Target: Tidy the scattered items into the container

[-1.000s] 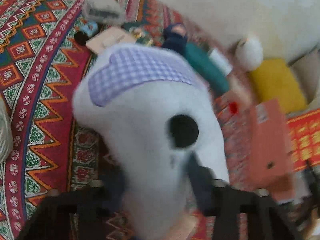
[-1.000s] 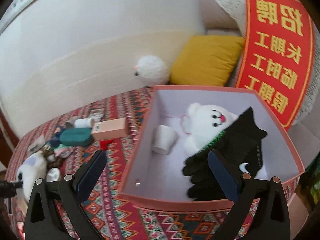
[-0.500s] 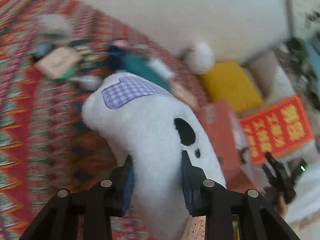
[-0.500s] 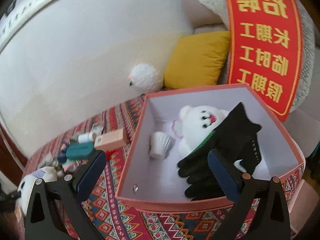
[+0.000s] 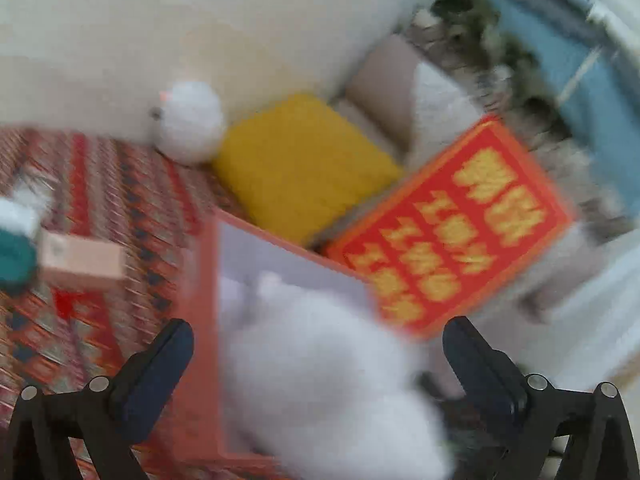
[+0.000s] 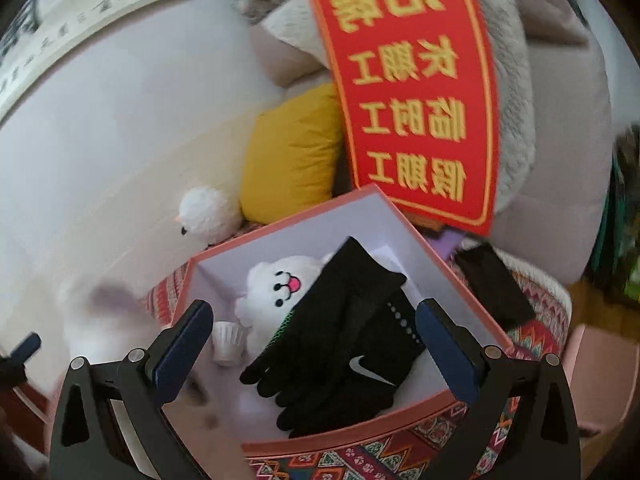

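Left claw [image 5: 316, 364]: fingers spread wide, gripping nothing. The white plush [image 5: 328, 372] sits between them, blurred, over the near end of the pink box [image 5: 200, 300]; contact with either finger cannot be read, so it looks released and dropping in.

Right claw [image 6: 314, 344]: released, empty, hovering over the pink box [image 6: 460, 398].

Box contents, right wrist view: white bear plush [image 6: 284, 284], black gloves [image 6: 340, 344] draped across it, small white cup [image 6: 228, 338] in the left corner.

Handling judgement: the plush is light, soft, compressible and not fragile; it deforms under a pinch, so take it by the narrow end or mid-body. A drop does it no harm.

Remaining on the patterned cloth [image 5: 120, 200]: a pink carton [image 5: 82, 258] (stiff, flat-sided; pinch across the short faces) and a teal item [image 5: 14, 256] at the frame edge, too blurred to identify.

Room: free floor lies in the box's near-left part. Box walls are thin card; descend inside the rim. The red sign [image 6: 408, 92] and yellow cushion [image 6: 292, 152] crowd the far side; approach from the near side.
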### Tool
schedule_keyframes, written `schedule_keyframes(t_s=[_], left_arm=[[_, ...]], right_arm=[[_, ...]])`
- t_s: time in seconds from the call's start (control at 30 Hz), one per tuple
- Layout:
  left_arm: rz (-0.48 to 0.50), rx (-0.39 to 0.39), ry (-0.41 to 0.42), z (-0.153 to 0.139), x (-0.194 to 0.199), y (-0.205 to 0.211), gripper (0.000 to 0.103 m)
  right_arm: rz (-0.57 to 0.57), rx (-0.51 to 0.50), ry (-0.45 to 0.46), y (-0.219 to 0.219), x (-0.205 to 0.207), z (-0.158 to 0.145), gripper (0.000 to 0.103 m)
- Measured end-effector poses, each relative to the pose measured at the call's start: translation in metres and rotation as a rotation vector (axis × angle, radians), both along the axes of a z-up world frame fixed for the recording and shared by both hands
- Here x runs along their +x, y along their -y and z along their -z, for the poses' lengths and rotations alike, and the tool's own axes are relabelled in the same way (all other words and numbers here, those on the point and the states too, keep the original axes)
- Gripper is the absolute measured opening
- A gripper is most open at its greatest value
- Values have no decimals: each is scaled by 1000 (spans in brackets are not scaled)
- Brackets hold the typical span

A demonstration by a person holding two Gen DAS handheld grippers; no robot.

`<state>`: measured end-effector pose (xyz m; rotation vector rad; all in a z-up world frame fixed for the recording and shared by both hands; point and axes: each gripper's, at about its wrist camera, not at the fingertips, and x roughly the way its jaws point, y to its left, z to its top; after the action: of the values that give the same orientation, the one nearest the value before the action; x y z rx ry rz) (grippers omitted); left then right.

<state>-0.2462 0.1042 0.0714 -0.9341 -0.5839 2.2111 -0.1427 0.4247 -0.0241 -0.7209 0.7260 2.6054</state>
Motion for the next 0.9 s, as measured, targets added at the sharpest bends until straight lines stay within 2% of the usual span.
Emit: schedule_keyframes(t_s=[0.07,0.17,0.3,0.37,0.43,0.57,0.67,0.73,0.8,0.9], left_arm=[[-50,-80,-29,-1,5,-3,103],[-103,-107,-13,20,21,35,103],[-197,-119,62,58,47,117,103],[-251,-129,88,75,66,163,103],[-310,-147,85,84,89,207,103],[-432,-202,6,86,126,259,103],[-527,-326,-97,74,144,267,103],[-548,-427,-195,68,153,260,103],[-528,-529,-265,68,155,252,103],[-479,-649,-271,76,150,242,103]], right_arm=[[-6,-43,-4,-8,-3,4,103],[-45,-92,-9,-7,-16,14,103],[-43,-132,-3,-2,-21,18,103],[-45,-110,-33,9,-21,10,103],[-108,-68,-73,32,-26,0,103],[-342,148,-155,118,-23,-19,103],[-705,347,-213,214,-20,-6,103],[-917,478,-161,280,-18,24,103],[-1110,603,-93,345,-19,58,101],[-1218,699,83,404,-41,118,93]])
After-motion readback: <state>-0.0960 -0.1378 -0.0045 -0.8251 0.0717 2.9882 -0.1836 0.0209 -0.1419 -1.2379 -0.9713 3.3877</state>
